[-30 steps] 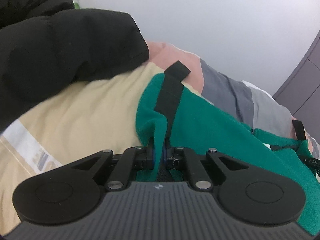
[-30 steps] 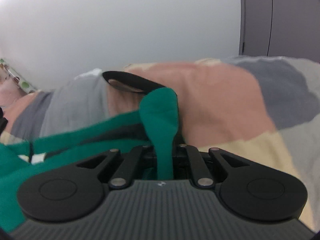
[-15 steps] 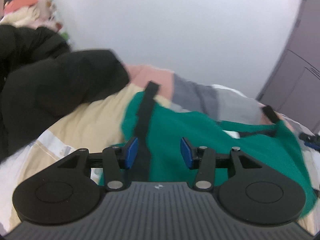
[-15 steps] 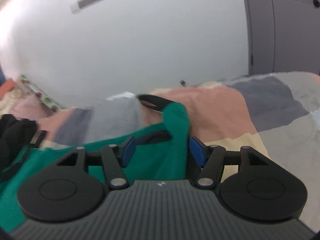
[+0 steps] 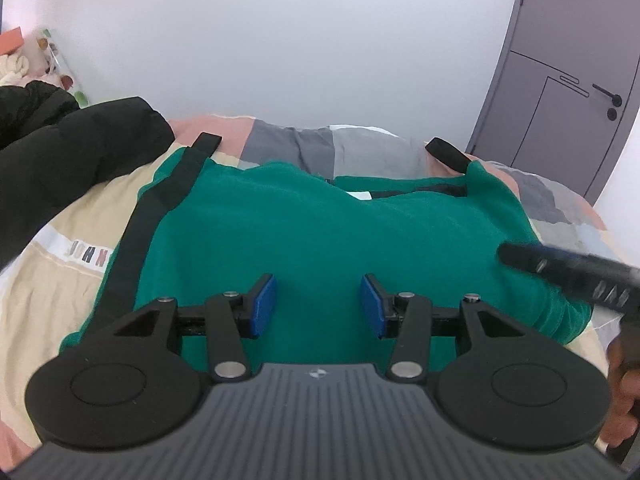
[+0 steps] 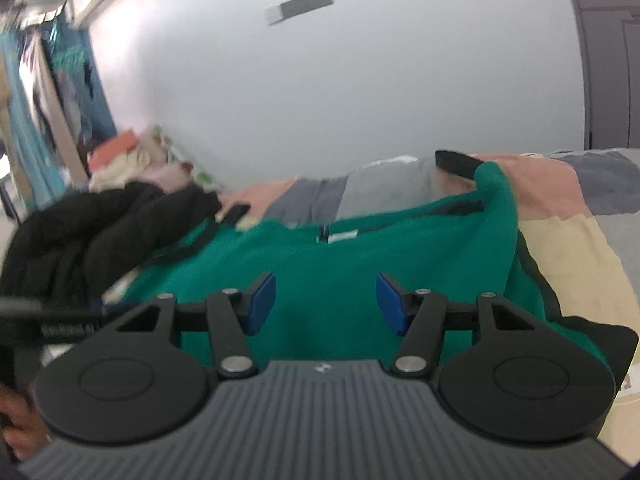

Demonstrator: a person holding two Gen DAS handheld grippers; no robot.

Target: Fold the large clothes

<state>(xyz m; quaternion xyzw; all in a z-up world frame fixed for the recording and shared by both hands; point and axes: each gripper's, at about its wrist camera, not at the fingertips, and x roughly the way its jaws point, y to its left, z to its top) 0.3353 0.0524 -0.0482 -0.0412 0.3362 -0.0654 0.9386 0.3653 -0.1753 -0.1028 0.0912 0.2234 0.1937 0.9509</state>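
- Green garment (image 5: 320, 224) is out of both grips now; a second ago each tool pinched a black-trimmed corner, so this fold looks laid down.
- It lies fairly flat on the patchwork bed (image 5: 60, 292), black strips along its edges, beside a black jacket (image 5: 72, 156).
- Left tool (image 5: 318, 306) and right tool (image 6: 326, 304): both half open, empty.

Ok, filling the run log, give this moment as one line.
left gripper: open, empty | right gripper: open, empty | green garment: flat on bed, released

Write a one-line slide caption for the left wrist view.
Open left hand-held gripper above a green garment spread on a patchwork bed, black jacket alongside.
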